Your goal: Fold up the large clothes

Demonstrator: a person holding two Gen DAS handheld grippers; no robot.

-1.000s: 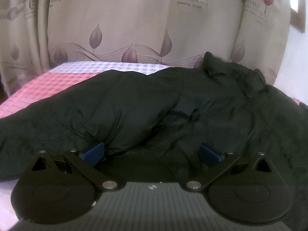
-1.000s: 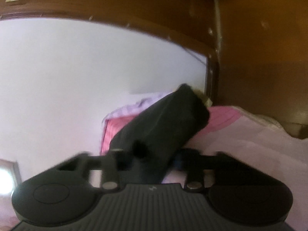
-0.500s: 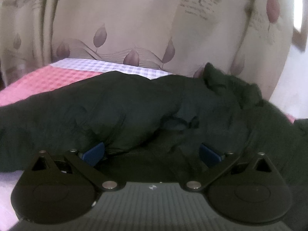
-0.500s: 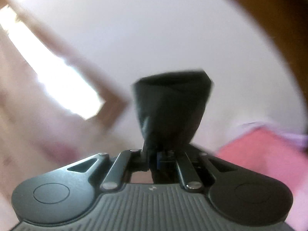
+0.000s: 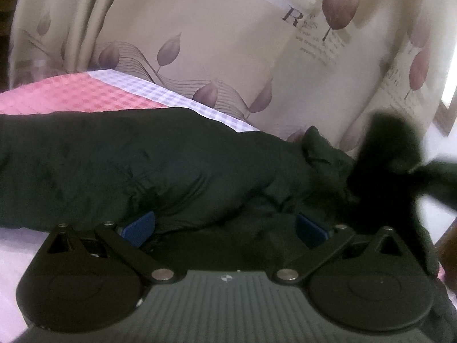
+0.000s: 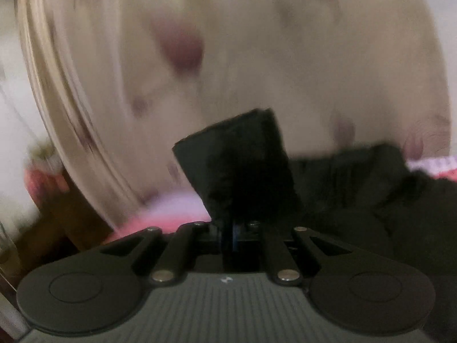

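Beside curtain (image 5: 228, 57), right tool (image 6: 228, 237) pinches jacket (image 5: 142, 165) cuff (image 6: 237, 165).

Bed (image 5: 94, 97): pink and lilac checked cover. On it, one black jacket (image 5: 142, 168), spread crumpled across most of the surface.

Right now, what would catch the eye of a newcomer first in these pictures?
First, the big black jacket sprawled over the pink checked bedsheet, filling the middle of the left wrist view. Next, the jacket sleeve sticking up, pinched in the right gripper. Behind both hangs a beige curtain printed with leaves.
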